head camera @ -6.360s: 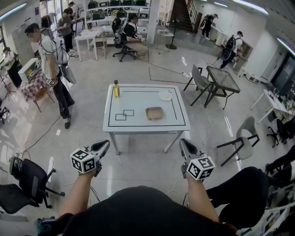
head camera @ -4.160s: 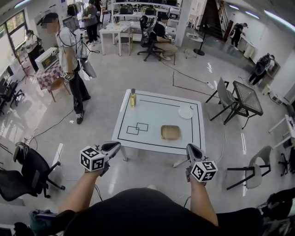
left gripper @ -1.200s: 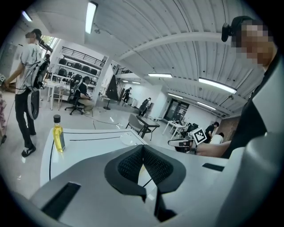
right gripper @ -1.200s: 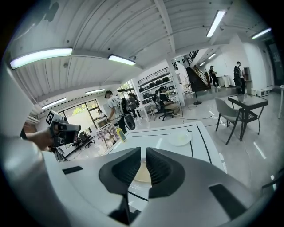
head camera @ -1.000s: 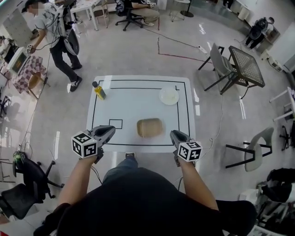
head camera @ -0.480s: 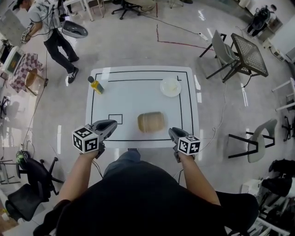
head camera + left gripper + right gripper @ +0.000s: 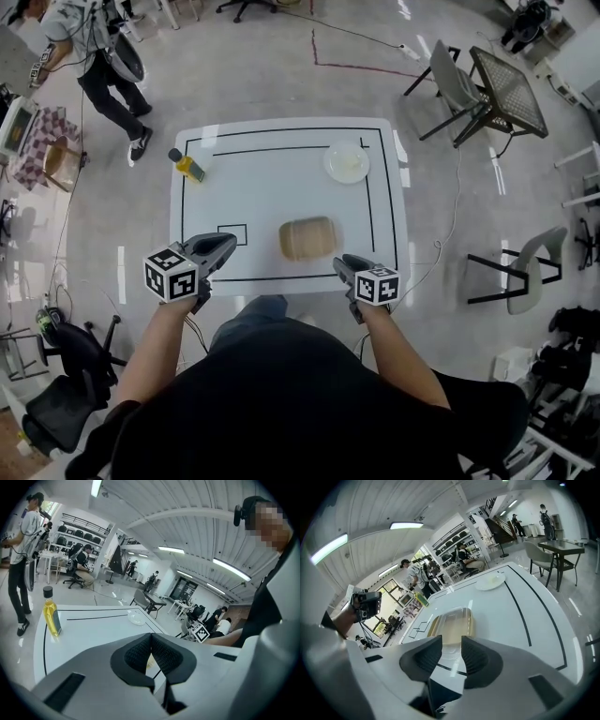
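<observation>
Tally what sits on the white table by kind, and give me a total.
Bottle of yellow liquid: 1
White plate: 1
Tan container: 1
Total: 3

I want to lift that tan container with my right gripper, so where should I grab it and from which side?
Probably the near rim of the tan container, approached from your side of the table: it lies flat, and that rim faces the right gripper, whose jaws stand apart.
</observation>
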The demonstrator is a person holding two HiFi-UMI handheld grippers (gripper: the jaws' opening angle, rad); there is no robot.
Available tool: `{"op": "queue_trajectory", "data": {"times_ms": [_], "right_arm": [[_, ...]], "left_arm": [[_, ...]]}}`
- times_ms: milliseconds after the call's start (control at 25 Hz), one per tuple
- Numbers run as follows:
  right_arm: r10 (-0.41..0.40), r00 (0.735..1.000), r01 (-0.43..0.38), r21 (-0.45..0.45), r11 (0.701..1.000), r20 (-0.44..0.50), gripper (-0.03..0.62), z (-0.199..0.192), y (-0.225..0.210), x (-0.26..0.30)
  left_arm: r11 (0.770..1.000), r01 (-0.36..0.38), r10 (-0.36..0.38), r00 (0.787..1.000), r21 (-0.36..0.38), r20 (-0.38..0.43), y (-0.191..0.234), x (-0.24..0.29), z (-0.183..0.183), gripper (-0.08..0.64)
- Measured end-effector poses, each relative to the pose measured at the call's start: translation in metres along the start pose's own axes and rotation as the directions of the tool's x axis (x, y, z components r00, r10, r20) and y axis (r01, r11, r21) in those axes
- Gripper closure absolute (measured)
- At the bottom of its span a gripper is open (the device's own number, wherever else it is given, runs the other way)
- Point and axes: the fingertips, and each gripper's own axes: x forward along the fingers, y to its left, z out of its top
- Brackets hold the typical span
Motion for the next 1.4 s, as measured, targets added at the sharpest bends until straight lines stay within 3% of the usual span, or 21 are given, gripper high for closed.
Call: {"op": "queue_trajectory", "data": {"times_ms": [800, 1400], "right_arm": [[0.011, 0.998, -0.003, 0.119, 0.993, -0.060, 0.382, -0.022, -0.022, 0.039], [0.015, 0.997, -0.004, 0.134, 0.991, -0.081, 0.364, -0.029, -0.027, 0.056]], "left_arm": [[0.999, 0.038, -0.038, 0.996, -0.004, -0.081, 0.026, 0.028, -0.011, 0.537], [0.998, 0.062, -0.063, 0.990, -0.012, -0.129, 0.030, 0.043, -0.024, 0.537]]}}
